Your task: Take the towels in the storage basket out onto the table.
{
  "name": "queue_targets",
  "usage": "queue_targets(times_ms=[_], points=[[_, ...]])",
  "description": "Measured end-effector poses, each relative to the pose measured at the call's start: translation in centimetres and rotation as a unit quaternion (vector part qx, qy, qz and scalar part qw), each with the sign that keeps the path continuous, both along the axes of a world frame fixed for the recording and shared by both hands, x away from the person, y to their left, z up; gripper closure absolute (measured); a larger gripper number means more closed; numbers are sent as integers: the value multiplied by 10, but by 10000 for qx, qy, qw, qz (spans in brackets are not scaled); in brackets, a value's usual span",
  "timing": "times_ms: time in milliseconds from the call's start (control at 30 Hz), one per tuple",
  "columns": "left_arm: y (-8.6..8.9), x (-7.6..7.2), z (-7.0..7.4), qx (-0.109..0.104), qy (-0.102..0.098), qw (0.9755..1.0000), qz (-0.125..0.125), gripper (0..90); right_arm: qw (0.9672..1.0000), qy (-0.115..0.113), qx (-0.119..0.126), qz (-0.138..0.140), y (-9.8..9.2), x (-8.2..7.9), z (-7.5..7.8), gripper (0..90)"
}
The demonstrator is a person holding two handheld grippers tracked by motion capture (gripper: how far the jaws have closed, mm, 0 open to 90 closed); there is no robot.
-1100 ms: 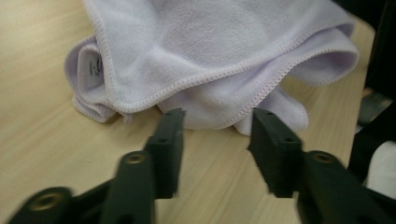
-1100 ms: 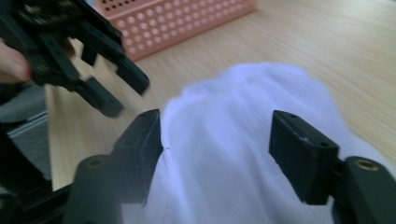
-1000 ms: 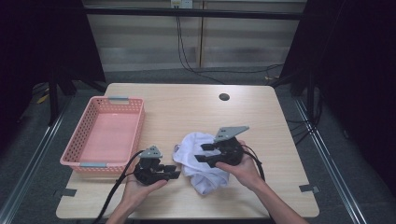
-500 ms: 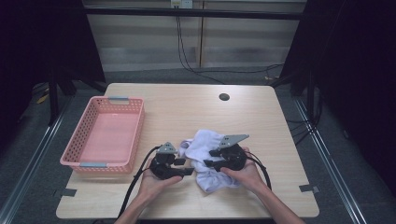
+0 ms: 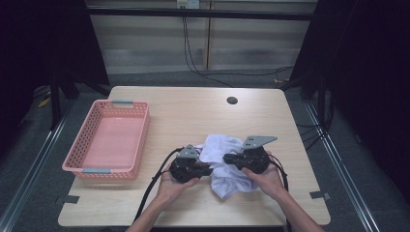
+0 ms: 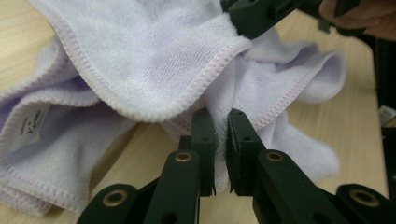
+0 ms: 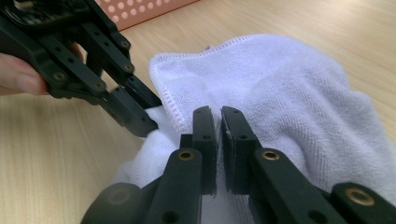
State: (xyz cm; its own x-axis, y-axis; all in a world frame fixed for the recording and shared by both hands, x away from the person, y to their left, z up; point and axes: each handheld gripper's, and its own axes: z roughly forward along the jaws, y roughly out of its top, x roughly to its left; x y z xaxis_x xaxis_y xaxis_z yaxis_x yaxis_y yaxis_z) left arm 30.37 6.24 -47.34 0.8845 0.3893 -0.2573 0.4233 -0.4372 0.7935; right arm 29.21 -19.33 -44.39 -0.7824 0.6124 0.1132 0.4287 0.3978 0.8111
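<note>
Two grippers, left and right, jaws just closed, pinch the white towel.

Pink perforated basket at the left of the wooden table — small dark hole near its far edge.

White towel crumpled on table, both tools at it, pink basket left

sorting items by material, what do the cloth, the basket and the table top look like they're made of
Cloth: soft white terry or microfibre by its fuzzy nap, with stitched hems and a sewn-in label.
Basket: pink, probably moulded plastic, going by the even rows of holes in its walls; grey handles.
Table top: pale wood-grain surface, matt; likely laminate or veneer, though solid wood can't be ruled out.
</note>
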Motion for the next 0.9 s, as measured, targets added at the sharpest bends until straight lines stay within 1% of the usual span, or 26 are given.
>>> queue_targets(times_ms=[33, 67, 100, 133, 167, 200, 233, 267, 300, 333, 400, 467, 533, 567, 600, 667, 733, 800, 867, 900], points=[[2, -1, 2, 9, -9, 10000, -6, 829, 10000, 11, 50, -3, 0, -1, 2, 845], [4, -1, 4, 50, -21, 10000, 10, 830, 10000, -18, 41, -32, -1, -1, 5, 863], [7, -3, 5, 83, -68, 9999, -7, 830, 9998, -119, -22, -147, -2, -1, 8, 865], [10, -4, 6, 89, -70, 9999, -16, 830, 9995, -171, 10, -250, -6, 0, 11, 868], [13, -4, 7, 90, -75, 9999, 0, 832, 9994, -156, 103, -295, -13, 2, 14, 878], [17, -4, 8, 85, -64, 9999, 10, 833, 9987, -203, 52, -463, -19, 3, 16, 881], [22, -4, 10, 80, -47, 9999, 39, 834, 9979, -212, 79, -608, -27, 5, 18, 882], [27, -4, 13, 47, -88, 9999, 71, 834, 9974, -158, 213, -666, -35, 7, 19, 883], [31, -3, 16, -44, -66, 9999, 112, 834, 9965, -160, 337, -742, -42, 8, 21, 883], [36, -2, 21, -106, -96, 9998, 170, 834, 9958, -185, 377, -810, -48, 9, 23, 883], [43, 1, 32, -310, -156, 9991, 261, 834, 9943, -246, 471, -928, -58, 12, 28, 883], [48, 3, 45, -447, -288, 9981, 323, 834, 9924, -298, 579, -1039, -67, 16, 35, 883], [52, 5, 58, -456, -422, 9974, 362, 834, 9898, -381, 674, -1194, -75, 21, 45, 884], [54, 7, 65, -476, -504, 9968, 394, 834, 9887, -413, 754, -1228, -79, 24, 50, 883], [57, 9, 71, -556, -532, 9962, 410, 834, 9870, -475, 793, -1313, -83, 26, 56, 883], [64, 11, 84, -650, -647, 9946, 494, 834, 9846, -596, 838, -1411, -91, 29, 69, 883], [74, 13, 94, -849, -694, 9924, 559, 834, 9818, -690, 892, -1529, -99, 32, 79, 883], [81, 12, 101, -842, -834, 9907, 672, 834, 9802, -697, 970, -1577, -105, 35, 87, 883], [89, 12, 107, -880, -902, 9893, 729, 835, 9798, -698, 911, -1635, -109, 39, 92, 884], [92, 13, 111, -902, -945, 9882, 803, 836, 9790, -715, 917, -1676, -110, 41, 94, 883]])
